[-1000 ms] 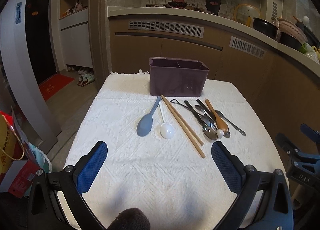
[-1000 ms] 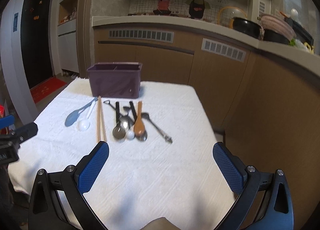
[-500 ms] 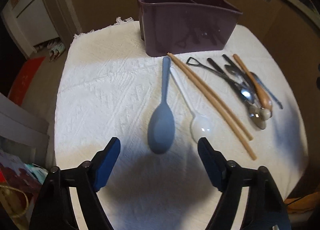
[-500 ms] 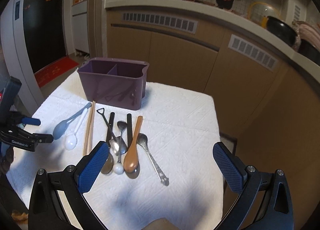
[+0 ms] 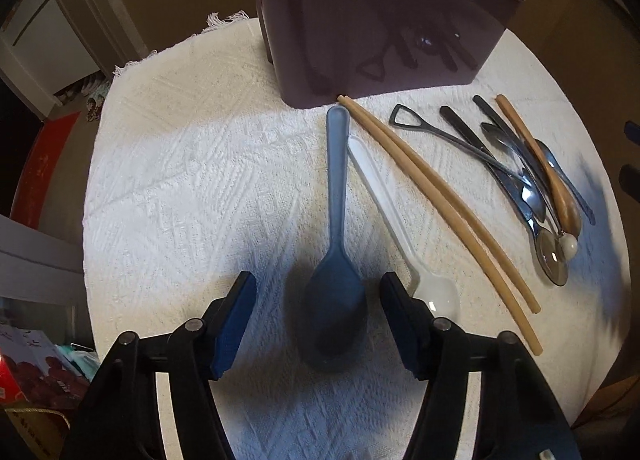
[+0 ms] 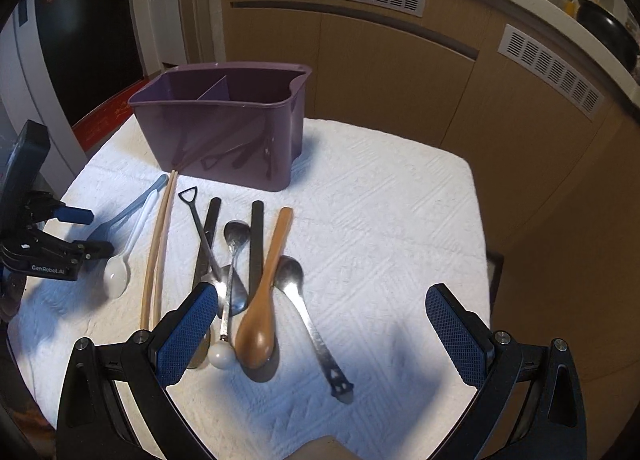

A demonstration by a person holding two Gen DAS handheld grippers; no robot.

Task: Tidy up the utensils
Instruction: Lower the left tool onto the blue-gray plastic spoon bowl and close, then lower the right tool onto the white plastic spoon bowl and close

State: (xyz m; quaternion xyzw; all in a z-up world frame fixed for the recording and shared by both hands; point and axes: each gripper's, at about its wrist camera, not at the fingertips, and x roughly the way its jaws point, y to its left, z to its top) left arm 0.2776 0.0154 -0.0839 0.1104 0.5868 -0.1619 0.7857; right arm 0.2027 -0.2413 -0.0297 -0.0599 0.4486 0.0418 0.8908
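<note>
Now L gripper [image 5: 316,324] jaws spread astride blue spoon [image 5: 336,260] bowl, handle twd purple caddy [image 5: 384,28]; R gripper [image 6: 320,340] jaws spread.

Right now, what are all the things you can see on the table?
Utensil caddy: 1, purple, with a divider, at the back of the table.
Tablecloth: 1, white, textured, covering the table.
Blue spoon: 1, grey-blue plastic, far left, bowl between the left tool's fingers.
White spoon: 1, white plastic, beside the blue one.
Chopsticks: 1 pair, tan, right of the white spoon.
Wooden spoon: 1, brown, in the right-hand pile.
Metal spoons: several, silver, some black-handled, overlapping there; exact count unclear.
Left tool: 1, black with blue pads, open around the blue spoon.
Right tool: 1, same colours, open over the pile.
</note>
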